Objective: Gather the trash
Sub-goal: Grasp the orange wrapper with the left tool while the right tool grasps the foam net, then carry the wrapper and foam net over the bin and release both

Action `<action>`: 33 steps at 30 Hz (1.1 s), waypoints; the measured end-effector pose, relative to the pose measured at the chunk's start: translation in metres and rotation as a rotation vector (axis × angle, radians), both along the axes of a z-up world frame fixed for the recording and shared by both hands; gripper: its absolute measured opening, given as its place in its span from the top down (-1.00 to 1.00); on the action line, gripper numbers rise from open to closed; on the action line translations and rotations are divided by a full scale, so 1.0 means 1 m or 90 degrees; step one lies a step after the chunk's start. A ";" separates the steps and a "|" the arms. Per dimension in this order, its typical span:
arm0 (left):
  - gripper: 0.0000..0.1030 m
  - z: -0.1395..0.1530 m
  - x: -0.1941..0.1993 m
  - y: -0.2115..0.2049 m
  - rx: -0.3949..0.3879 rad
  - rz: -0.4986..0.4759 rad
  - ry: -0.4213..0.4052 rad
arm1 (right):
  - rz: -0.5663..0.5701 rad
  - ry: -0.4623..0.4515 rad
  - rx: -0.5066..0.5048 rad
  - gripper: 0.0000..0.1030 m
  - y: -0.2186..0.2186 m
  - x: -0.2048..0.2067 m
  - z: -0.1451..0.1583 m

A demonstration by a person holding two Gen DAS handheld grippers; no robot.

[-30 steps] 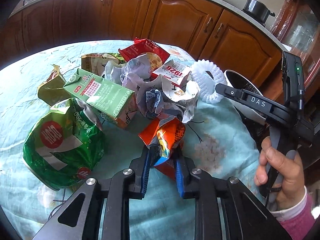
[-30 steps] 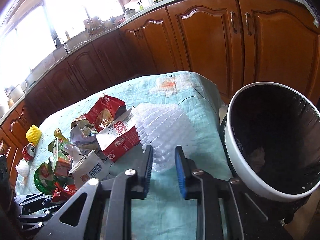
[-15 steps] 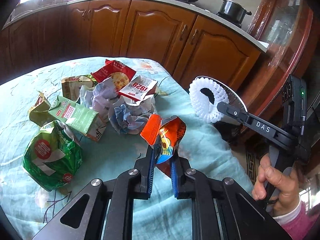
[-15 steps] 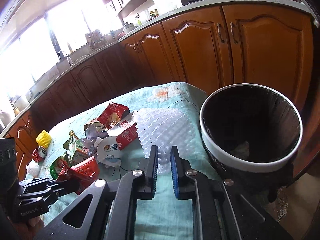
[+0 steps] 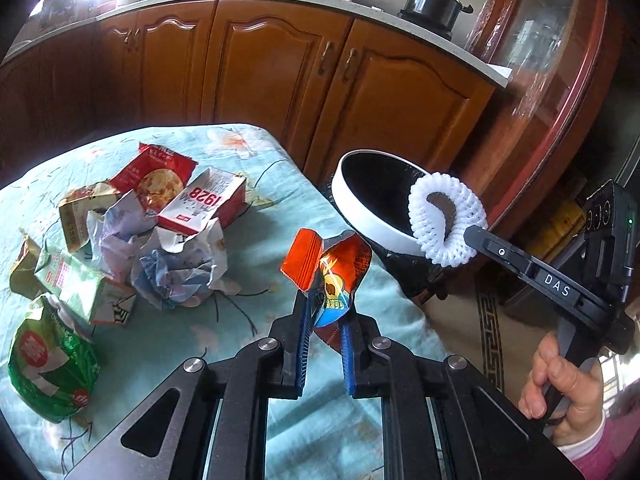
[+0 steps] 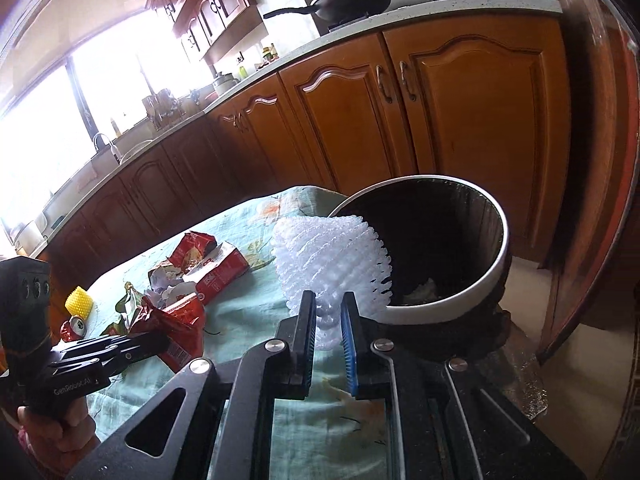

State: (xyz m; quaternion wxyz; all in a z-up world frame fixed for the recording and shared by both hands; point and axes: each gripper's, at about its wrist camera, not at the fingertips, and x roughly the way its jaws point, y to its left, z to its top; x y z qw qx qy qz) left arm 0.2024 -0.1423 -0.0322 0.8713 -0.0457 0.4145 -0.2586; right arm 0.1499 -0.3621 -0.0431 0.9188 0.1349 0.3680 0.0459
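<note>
My left gripper (image 5: 325,304) is shut on an orange snack wrapper (image 5: 328,268) and holds it above the table's right edge. My right gripper (image 6: 328,304) is shut on a white foam fruit net (image 6: 332,256), held at the near rim of the white-rimmed black trash bin (image 6: 476,292). In the left wrist view the foam net (image 5: 448,220) hangs in front of the bin (image 5: 360,208), with my right gripper (image 5: 474,236) behind it. The left gripper (image 6: 160,340) with the wrapper (image 6: 180,320) shows low left in the right wrist view.
A trash pile lies on the teal floral tablecloth (image 5: 180,340): a red-and-white "1928" box (image 5: 204,202), a red snack bag (image 5: 154,176), crumpled paper (image 5: 176,264), a green carton (image 5: 80,288), a green bag (image 5: 48,364). A yellow foam net (image 6: 79,300) and red can (image 6: 74,326) sit further off. Wooden cabinets stand behind.
Both grippers rose and moved right toward the bin. The foam net now sits at the bin's rim. The orange wrapper is lifted off the table toward the bin.
</note>
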 end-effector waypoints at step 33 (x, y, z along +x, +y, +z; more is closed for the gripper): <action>0.76 -0.003 0.125 -0.145 0.055 -0.071 -0.011 | -0.063 0.022 -0.041 0.76 -0.069 0.052 0.002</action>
